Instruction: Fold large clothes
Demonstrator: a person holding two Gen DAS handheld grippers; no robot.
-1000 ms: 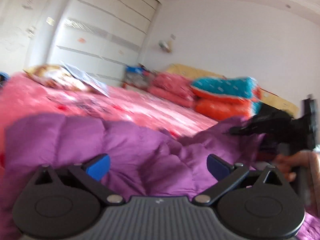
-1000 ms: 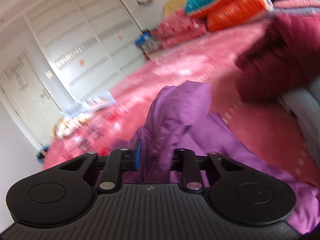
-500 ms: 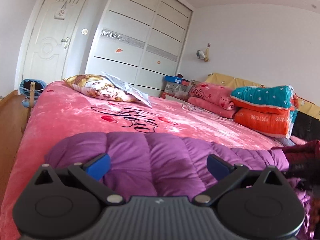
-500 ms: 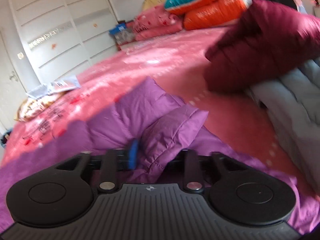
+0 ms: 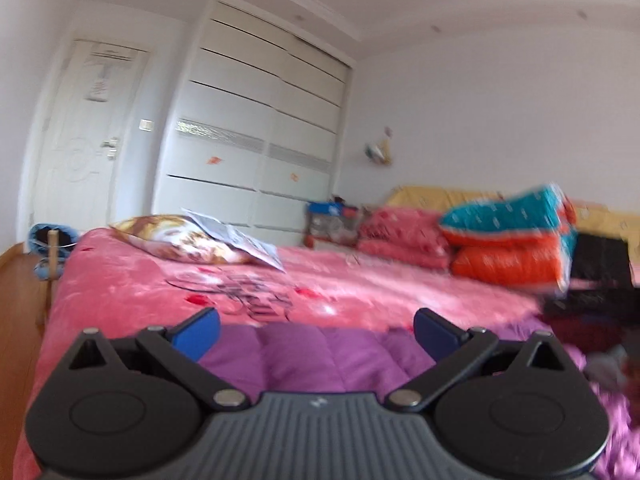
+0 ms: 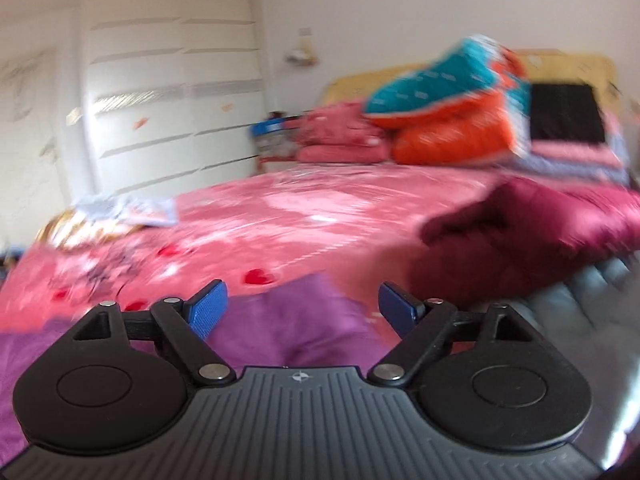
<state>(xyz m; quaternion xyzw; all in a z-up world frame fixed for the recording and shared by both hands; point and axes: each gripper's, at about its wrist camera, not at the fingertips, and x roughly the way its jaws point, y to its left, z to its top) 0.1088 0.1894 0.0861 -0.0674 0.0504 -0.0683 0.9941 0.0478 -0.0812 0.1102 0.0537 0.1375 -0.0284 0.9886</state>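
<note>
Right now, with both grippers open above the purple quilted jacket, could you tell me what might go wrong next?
1. The puffy purple quilted jacket may spring open, since the left gripper and the right gripper hold nothing.
2. The dark maroon padded garment lies close beside it, so a regrasp might snag it.
3. Both views are blurred, so aiming could be off.

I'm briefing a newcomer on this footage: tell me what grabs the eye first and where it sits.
The purple puffer jacket lies on the pink bedspread just ahead of both open grippers, the left hand-held gripper and the right hand-held gripper. At the far end, teal and orange quilts are stacked by the headboard. A maroon jacket lies on the right.
</note>
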